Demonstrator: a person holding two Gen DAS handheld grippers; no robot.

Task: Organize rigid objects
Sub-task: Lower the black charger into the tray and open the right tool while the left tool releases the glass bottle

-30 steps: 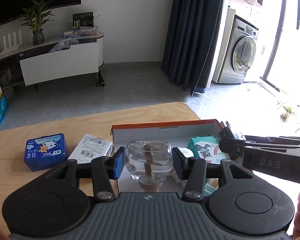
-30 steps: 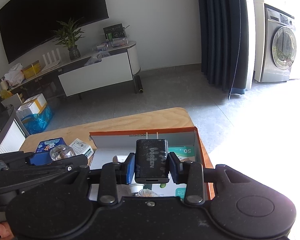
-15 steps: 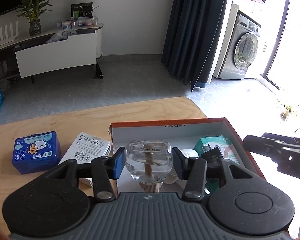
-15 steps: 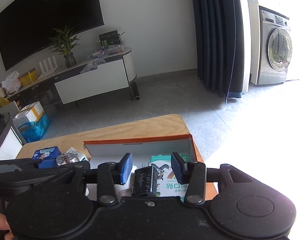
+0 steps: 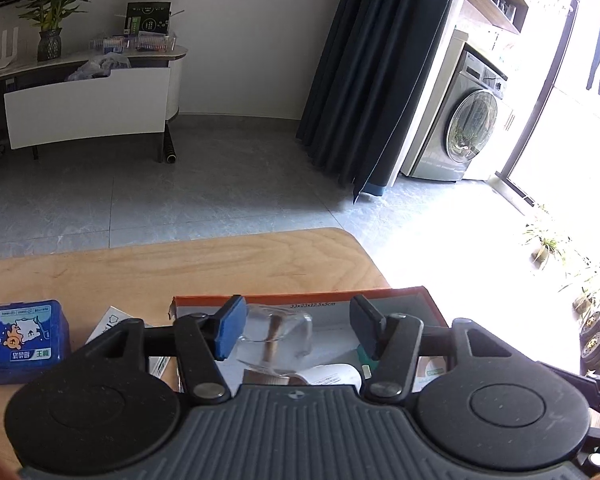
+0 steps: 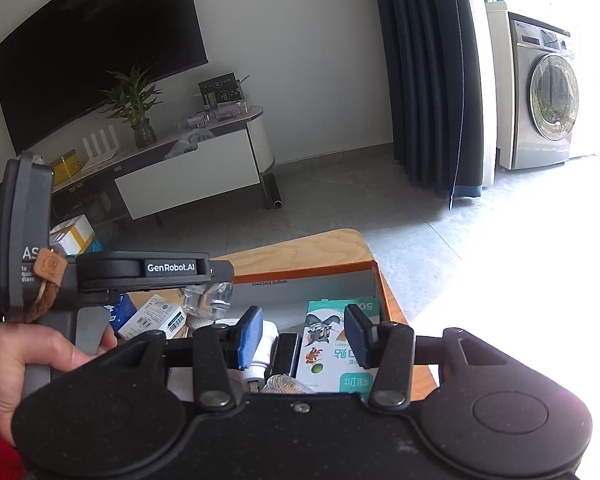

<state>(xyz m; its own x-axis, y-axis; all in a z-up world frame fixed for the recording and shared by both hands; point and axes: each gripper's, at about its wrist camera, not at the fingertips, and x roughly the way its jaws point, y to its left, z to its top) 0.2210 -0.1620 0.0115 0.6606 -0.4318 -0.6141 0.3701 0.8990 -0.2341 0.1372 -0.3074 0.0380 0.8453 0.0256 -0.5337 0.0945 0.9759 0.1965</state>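
Glass bottle [image 5: 276, 334] between left tool's [image 5: 298, 330] spread fingers.

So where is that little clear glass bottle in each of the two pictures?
Left wrist view: the glass bottle sits low in the centre, between the open left gripper's fingers, over the orange box.
Right wrist view: it shows left of centre, just under the left gripper's black body.
Shared landmark: the orange box, its size label on the far wall.

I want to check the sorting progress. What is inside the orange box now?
Inside the orange box: a black charger, a cartoon packet, a white item and a glass bottle. The grippers cover the near part.
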